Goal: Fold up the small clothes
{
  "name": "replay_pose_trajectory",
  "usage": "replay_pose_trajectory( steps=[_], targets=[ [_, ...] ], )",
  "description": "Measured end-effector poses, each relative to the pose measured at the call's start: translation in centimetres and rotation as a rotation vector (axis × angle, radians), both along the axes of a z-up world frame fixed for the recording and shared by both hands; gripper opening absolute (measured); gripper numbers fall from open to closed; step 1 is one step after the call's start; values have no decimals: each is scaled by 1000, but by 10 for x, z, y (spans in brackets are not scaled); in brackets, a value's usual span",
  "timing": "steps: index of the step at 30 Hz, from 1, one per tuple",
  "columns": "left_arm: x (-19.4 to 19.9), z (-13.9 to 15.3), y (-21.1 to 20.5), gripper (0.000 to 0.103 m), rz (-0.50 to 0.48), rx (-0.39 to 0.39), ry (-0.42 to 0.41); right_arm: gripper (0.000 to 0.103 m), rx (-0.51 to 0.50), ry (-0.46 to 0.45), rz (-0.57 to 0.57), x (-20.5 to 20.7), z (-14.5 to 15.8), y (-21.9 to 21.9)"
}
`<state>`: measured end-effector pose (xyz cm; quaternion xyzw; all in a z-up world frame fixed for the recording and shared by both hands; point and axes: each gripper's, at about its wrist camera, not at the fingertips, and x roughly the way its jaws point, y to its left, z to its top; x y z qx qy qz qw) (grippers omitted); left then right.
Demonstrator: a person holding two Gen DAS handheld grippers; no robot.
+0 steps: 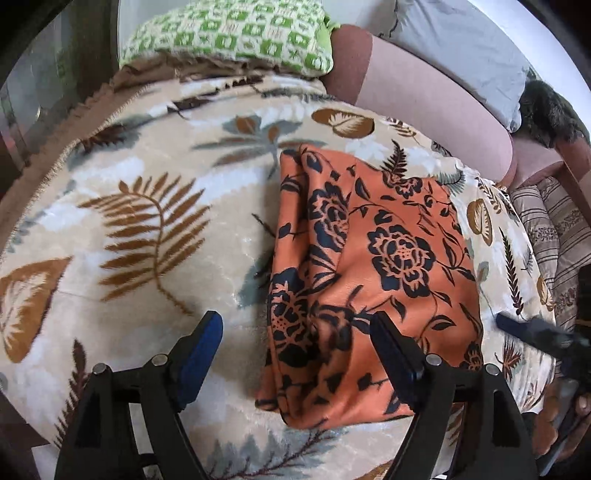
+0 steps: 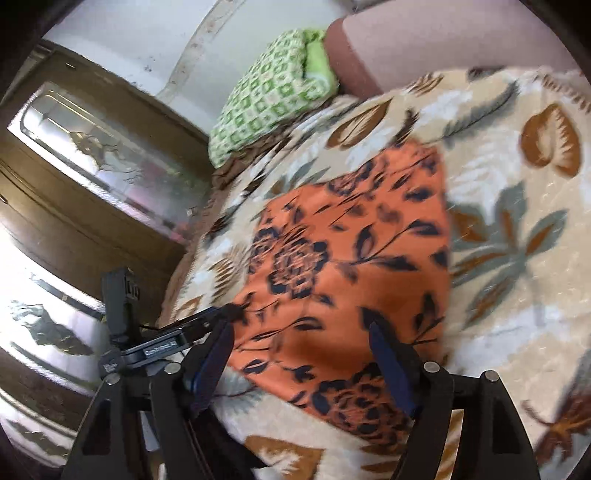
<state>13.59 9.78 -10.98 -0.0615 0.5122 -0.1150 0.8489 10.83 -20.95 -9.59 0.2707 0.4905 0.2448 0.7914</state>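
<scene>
One folded orange floral garment (image 1: 373, 266) lies at frame centre, on one leaf-print blanket (image 1: 147, 221). One green checked pillow (image 1: 236, 33) sits upper centre. Two grippers: left gripper (image 1: 295, 332), right gripper (image 2: 299, 339).

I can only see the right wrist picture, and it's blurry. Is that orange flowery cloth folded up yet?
Observer: It looks so. The left wrist view shows the orange cloth as a neat rectangle, with stacked layers along one edge.
Operator: Is the other tool gripping it?
Observer: No, the left tool stands open over the cloth's near end, pinching nothing.
Operator: Anything further off?
Observer: A grey pillow and a striped cushion.
</scene>
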Motion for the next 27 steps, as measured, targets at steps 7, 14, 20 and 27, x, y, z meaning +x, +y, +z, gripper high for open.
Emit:
replay_pose_trajectory(
  steps=[7, 14, 20, 27],
  targets=[
    [-12, -19, -7, 82, -5, 186, 0, 80, -112, 76, 8, -3, -20, 13],
    [-8, -9, -6, 82, -8, 196, -25, 86, -138, 106, 91, 7, -30, 5],
    [1, 6, 3, 82, 4, 147, -48, 86, -37, 7, 21, 14, 7, -28],
    [53, -12, 37, 83, 72, -101, 58, 86, 111, 130, -137, 40, -36, -86]
  ],
)
